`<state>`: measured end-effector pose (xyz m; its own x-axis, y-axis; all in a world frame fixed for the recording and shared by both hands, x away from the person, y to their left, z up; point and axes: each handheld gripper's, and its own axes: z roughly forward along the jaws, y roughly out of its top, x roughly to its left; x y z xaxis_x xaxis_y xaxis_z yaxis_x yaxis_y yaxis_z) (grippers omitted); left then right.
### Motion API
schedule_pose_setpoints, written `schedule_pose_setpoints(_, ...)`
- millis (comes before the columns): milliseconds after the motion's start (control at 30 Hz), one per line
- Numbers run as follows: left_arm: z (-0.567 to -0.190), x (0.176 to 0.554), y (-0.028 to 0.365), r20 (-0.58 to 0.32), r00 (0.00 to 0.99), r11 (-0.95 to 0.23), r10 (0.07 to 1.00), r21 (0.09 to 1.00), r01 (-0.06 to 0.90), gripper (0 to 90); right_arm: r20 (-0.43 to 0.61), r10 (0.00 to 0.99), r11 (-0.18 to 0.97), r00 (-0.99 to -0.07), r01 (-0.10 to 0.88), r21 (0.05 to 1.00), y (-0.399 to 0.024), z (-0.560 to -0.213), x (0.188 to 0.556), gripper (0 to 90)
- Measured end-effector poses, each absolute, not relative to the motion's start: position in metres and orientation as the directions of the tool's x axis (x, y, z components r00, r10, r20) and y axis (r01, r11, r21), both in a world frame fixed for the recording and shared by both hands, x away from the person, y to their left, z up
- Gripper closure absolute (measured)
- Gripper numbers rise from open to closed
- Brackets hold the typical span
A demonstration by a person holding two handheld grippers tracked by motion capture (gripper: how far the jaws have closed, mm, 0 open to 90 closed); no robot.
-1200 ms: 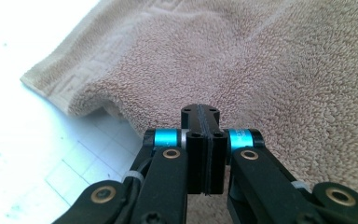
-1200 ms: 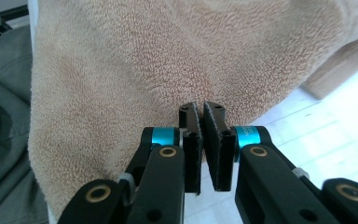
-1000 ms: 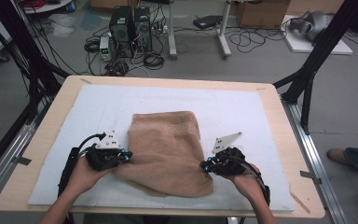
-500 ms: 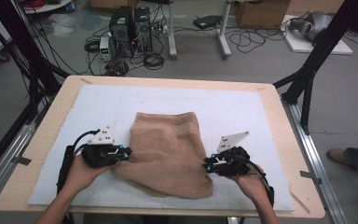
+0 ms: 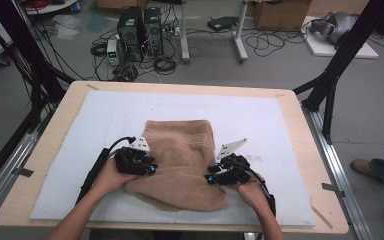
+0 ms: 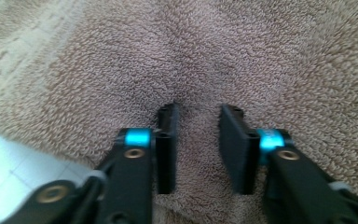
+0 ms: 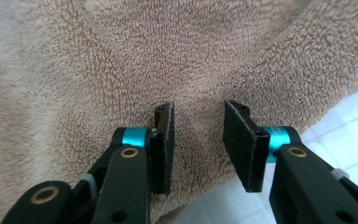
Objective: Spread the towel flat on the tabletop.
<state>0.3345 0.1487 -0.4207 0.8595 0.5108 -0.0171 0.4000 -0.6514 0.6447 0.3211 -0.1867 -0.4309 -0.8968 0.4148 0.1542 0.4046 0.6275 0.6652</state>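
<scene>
High view: folded tan towel [image 5: 182, 162] lies mid white mat [image 5: 280, 120], left gripper [image 5: 151, 166] and right gripper [image 5: 211, 179] flanking its side edges — likely squaring fold.

Left gripper view: jaws just been opening, gap narrow, pile under them, nothing pinched.

Right gripper view: same — jaws just been opening over towel edge, grip released.

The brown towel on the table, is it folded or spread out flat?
Folded. The towel lies as a compact bundle on the white mat, with a lower layer peeking out along its near edge.

Wooden table [image 5: 55, 120], white mat [image 5: 260, 120], tan towel [image 5: 185, 150]
</scene>
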Motion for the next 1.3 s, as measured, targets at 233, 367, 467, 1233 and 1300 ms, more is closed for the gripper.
schedule_pose_setpoints(233, -0.419, 0.331, 0.149, -0.006, 0.865, -0.663, 0.502, 0.640, 0.389, 86.6, 0.147, 0.404, 0.634, -0.903, 0.392, 0.666, -0.184, -0.432, 0.321, 76.3)
schedule_pose_setpoints(367, -0.418, 0.329, 0.153, -0.004, 0.861, -0.654, 0.509, 0.648, 0.390, 87.3, 0.139, 0.399, 0.637, -0.906, 0.383, 0.669, -0.184, -0.430, 0.319, 80.0)
schedule_pose_setpoints(467, -0.415, 0.325, 0.156, 0.003, 0.861, -0.652, 0.509, 0.653, 0.384, 87.4, 0.133, 0.400, 0.640, -0.907, 0.380, 0.667, -0.184, -0.429, 0.318, 81.3)
schedule_pose_setpoints(1233, -0.399, 0.301, 0.186, 0.029, 0.840, -0.612, 0.541, 0.698, 0.370, 87.8, 0.153, 0.455, 0.530, -0.877, 0.405, 0.745, -0.207, -0.409, 0.320, 59.8)
schedule_pose_setpoints(1300, -0.398, 0.301, 0.188, 0.022, 0.837, -0.604, 0.546, 0.703, 0.375, 87.7, 0.149, 0.457, 0.531, -0.877, 0.403, 0.745, -0.208, -0.407, 0.323, 59.8)
